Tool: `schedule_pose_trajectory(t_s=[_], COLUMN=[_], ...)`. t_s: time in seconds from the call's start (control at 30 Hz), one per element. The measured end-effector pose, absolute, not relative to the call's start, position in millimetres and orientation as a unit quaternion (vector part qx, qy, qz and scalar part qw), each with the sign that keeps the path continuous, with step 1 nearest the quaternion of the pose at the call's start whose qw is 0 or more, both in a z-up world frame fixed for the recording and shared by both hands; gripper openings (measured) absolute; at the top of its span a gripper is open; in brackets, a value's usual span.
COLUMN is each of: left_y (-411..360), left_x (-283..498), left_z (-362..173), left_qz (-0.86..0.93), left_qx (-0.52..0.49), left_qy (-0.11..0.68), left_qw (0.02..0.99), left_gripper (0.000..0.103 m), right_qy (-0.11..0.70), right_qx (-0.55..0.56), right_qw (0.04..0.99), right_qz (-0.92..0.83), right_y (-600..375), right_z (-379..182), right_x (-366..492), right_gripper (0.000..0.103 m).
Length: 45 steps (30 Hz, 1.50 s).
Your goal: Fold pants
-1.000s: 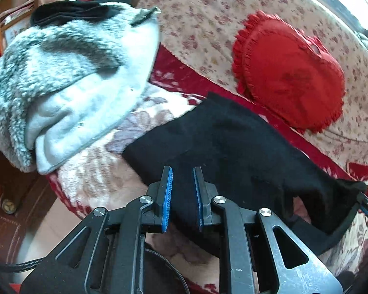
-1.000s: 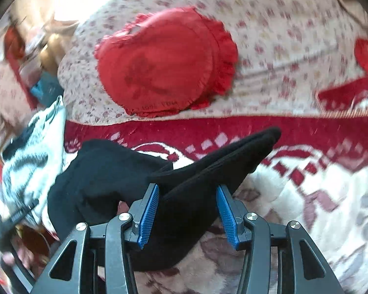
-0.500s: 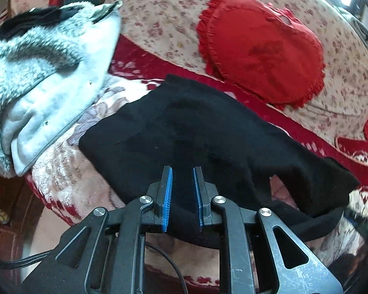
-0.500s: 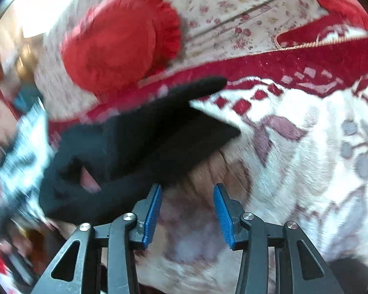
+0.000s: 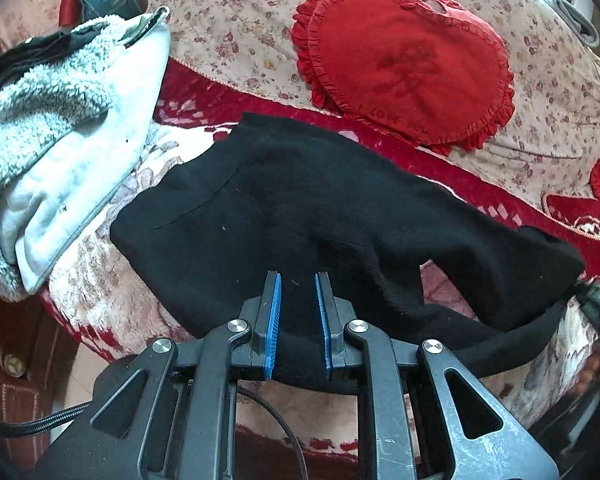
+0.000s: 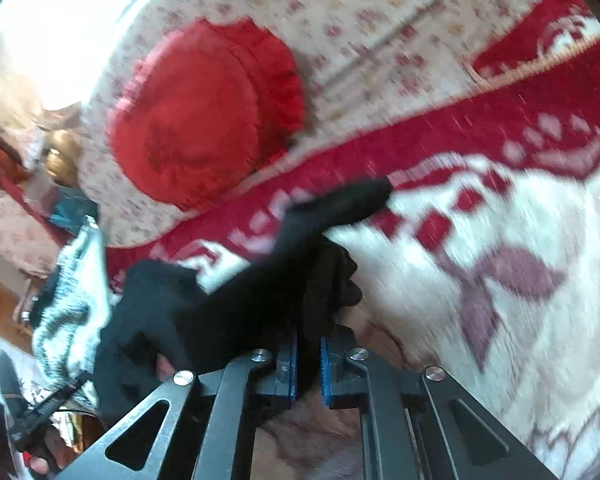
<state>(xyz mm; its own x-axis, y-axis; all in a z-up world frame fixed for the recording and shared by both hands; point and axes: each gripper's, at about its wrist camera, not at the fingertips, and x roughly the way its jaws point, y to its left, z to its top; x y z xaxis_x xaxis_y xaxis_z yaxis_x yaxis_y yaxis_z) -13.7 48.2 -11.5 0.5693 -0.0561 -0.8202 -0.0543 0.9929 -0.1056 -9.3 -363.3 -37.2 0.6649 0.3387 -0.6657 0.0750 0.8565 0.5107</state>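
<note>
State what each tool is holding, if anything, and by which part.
Both hold the black pants. The left tool is shut on their near edge; the right tool, having just closed, pinches a bunched fold near one end.

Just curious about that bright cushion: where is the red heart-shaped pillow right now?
The red heart pillow leans on the flowery sofa back, upper right in the left wrist view, just behind the black pants.

A home sitting room: a sofa with floral-print upholstery [image 5: 236,28], a red heart-shaped frilled cushion [image 5: 407,60] leaning on its backrest, a red-and-cream patterned blanket [image 6: 519,208] over its seat.
</note>
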Motion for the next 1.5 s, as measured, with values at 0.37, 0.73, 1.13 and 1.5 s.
schedule_pose_trajectory(t_s=[0.37, 0.73, 1.13, 1.5], left_y=[28, 23, 33, 62], left_x=[-15, -19, -14, 0], left_z=[-18, -24, -30, -43], left_qz=[-0.025, -0.03, -0.019, 0.018], left_qx=[-0.062, -0.05, -0.047, -0.07], left_qy=[0.475, 0.48, 0.489, 0.503], left_qw=[0.877, 0.875, 0.871, 0.861], left_gripper=[0.014, 0.014, 0.014, 0.014], right_qy=[0.411, 0.474, 0.483, 0.407], right_qx=[0.141, 0.108, 0.225, 0.157], right_qw=[0.899, 0.874, 0.838, 0.896], right_qz=[0.055, -0.019, 0.118, 0.082], right_y=[-370, -393, -327, -323], right_z=[11, -4, -54, -8], right_x=[-86, -104, 17, 124], right_gripper=[0.004, 0.027, 0.039, 0.01])
